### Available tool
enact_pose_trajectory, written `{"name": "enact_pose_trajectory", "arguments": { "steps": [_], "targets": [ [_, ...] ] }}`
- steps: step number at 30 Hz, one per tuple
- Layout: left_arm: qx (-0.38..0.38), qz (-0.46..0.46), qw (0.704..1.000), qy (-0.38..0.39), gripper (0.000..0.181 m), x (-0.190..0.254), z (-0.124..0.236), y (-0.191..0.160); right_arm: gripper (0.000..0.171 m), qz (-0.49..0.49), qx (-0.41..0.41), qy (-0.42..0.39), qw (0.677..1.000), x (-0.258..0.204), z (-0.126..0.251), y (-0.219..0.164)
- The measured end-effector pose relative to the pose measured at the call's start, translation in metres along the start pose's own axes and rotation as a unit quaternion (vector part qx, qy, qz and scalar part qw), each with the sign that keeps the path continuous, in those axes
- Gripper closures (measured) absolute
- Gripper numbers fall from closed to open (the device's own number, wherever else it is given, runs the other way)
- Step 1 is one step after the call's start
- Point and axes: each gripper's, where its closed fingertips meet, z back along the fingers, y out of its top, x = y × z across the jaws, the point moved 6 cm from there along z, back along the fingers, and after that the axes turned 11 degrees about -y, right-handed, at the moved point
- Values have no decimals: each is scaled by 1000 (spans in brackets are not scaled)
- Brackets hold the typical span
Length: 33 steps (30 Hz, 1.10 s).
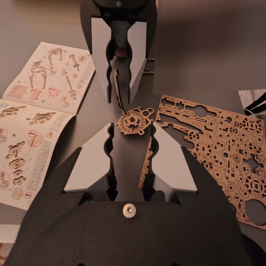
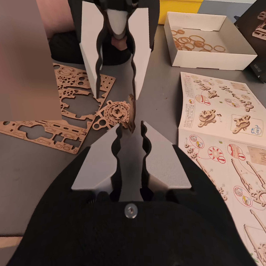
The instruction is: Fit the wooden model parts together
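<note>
A round wooden gear assembly [image 1: 131, 125] lies flat on the grey table; it also shows in the right wrist view [image 2: 116, 113]. A long thin wooden strip [image 1: 118, 89] stands tilted with its lower end at the assembly's rim, and shows edge-on in the right wrist view [image 2: 132, 109]. My left gripper [image 1: 132, 125] is open, its fingers on either side of the assembly, just above it. My right gripper [image 2: 131, 123] is open, with the strip in the gap between its fingers. I cannot tell whether a pad touches the strip. The two grippers face each other tip to tip.
A laser-cut wooden parts sheet [image 1: 215, 144] lies beside the assembly, partly under my left gripper's finger. Two more sheets [image 2: 43, 133] lie on that side. An open instruction booklet [image 2: 223, 122] lies opposite. A white tray [image 2: 208, 60] holds wooden rings, beside a dark box [image 2: 257, 36]. Spacing between my two grippers at the tips: around 4 cm.
</note>
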Motion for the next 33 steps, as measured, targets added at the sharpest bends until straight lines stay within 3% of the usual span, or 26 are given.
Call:
{"name": "enact_pose_trajectory", "arguments": {
  "steps": [2,4,10,14,19,23,26,28,33],
  "targets": [
    [-13,-1,1000,-1,130,0,-6,-3,164,5,-7,4,1000,-2,-1,-1],
    [-22,-9,1000,13,129,-1,-8,-3,170,-4,-13,19,1000,-4,1,-2],
    [3,-36,998,50,121,4,-1,15,170,-126,-49,20,991,1,12,0],
    [-20,-80,991,102,120,11,-15,25,170,-271,-50,36,961,7,22,6],
    [-41,-113,979,167,130,10,-30,32,170,-375,-60,62,923,8,28,6],
    [-66,-150,965,203,158,7,-32,29,170,-417,-46,90,903,7,30,7],
    [-65,-150,965,205,167,6,-32,29,168,-418,-22,102,903,8,31,10],
    [-48,-139,968,205,173,5,-28,31,154,-409,18,111,906,12,34,16],
    [55,-83,979,178,173,3,-14,41,140,-321,86,81,940,21,44,23]
  ]
}}
